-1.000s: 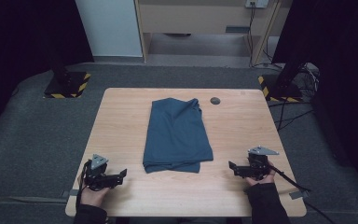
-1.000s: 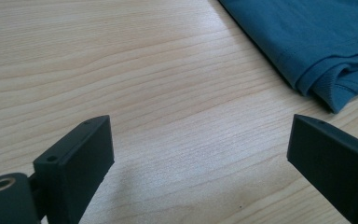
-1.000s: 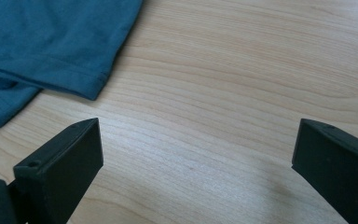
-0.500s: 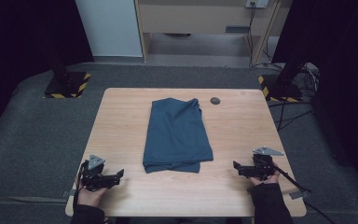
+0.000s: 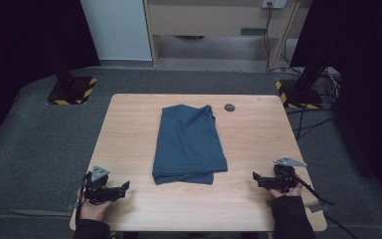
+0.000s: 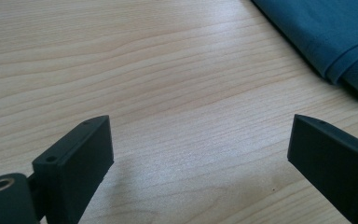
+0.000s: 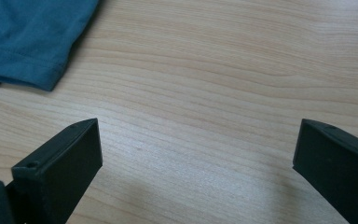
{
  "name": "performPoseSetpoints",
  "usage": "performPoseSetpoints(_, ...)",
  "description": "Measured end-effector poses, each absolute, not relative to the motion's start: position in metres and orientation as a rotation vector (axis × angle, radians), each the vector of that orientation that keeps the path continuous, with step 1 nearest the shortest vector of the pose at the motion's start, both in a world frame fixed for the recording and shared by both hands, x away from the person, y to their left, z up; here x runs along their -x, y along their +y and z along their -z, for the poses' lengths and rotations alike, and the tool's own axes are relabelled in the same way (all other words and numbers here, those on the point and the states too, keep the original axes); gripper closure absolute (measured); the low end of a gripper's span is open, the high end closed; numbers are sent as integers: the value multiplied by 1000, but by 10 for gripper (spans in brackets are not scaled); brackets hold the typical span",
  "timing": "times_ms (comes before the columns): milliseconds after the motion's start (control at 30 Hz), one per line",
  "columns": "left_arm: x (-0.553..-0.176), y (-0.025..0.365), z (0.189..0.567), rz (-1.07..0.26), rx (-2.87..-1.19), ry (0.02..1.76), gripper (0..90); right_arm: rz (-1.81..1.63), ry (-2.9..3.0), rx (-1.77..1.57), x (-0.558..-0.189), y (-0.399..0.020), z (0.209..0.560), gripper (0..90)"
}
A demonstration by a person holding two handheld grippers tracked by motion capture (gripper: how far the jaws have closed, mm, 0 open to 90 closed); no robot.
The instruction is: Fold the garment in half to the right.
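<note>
Right, the folded teal shirt point(image 5: 189, 144) lies flat mid-table, soft knit, a long rectangle with stitched hems and layered edges at its near end. Pale wood grain runs across the table point(image 5: 258, 134) around it. Near-left of the shirt the left gripper point(image 5: 122, 187) rests, jaws spread wide, holding nothing; near-right, the right gripper point(image 5: 256, 178) likewise gapes empty. Beyond the shirt's far right corner sits a small dark round thing point(image 5: 229, 107), maybe a cap. Bare wood lies between each gripper and the shirt.
</note>
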State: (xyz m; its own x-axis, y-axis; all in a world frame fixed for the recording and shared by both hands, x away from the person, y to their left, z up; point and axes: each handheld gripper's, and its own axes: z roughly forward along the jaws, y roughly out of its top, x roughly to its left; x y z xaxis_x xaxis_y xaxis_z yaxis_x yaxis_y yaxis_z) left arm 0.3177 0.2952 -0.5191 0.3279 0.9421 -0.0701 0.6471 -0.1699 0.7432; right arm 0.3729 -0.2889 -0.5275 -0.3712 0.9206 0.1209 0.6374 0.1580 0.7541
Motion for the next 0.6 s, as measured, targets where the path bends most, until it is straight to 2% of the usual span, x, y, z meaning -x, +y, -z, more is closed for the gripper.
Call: performPoseSetpoints(600, -315, 306, 522, -545, -1902, 1425, 52, -1043, 2058, -1484, -369, -302, 528, 5)
